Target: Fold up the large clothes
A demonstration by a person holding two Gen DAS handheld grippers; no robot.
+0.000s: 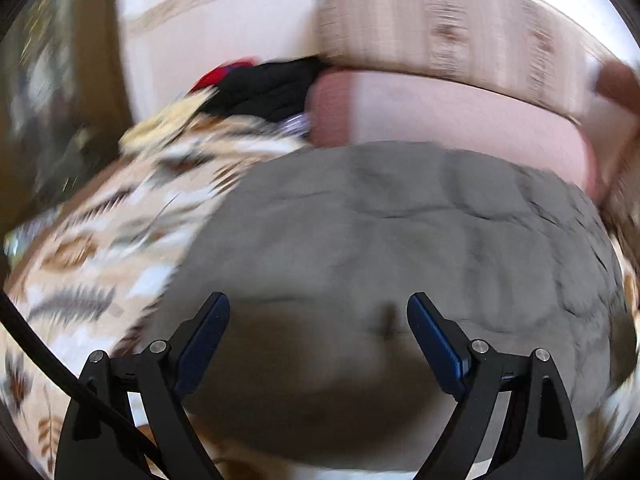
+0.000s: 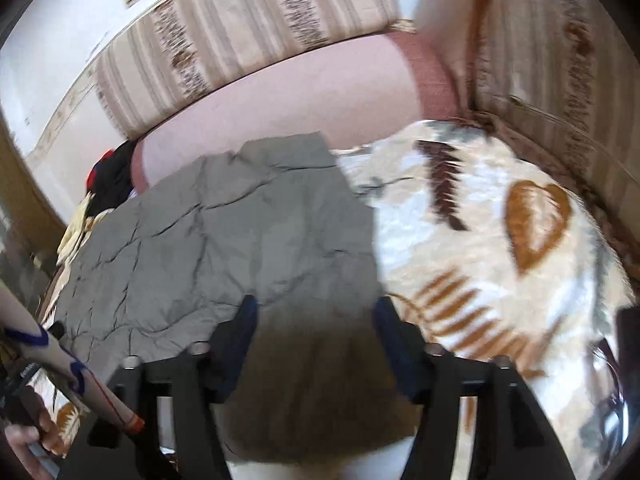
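- Left wrist view: your left tool [image 1: 318, 320] hangs with its jaws spread wide, nothing between them, over the near part of the grey garment [image 1: 400, 232].
- Right wrist view: your right tool [image 2: 314, 320] is released too, jaws apart and empty, above the garment's near right corner.
- Your grey garment [image 2: 240, 240] lies flat and creased on the leaf-patterned blanket [image 2: 500, 220], folded to a rough rectangle.
- Beyond it you see a pink bolster cushion [image 2: 280, 100] and striped back cushions [image 2: 248, 28].
- Far left, you have a pile of black and red clothes [image 1: 264, 84].
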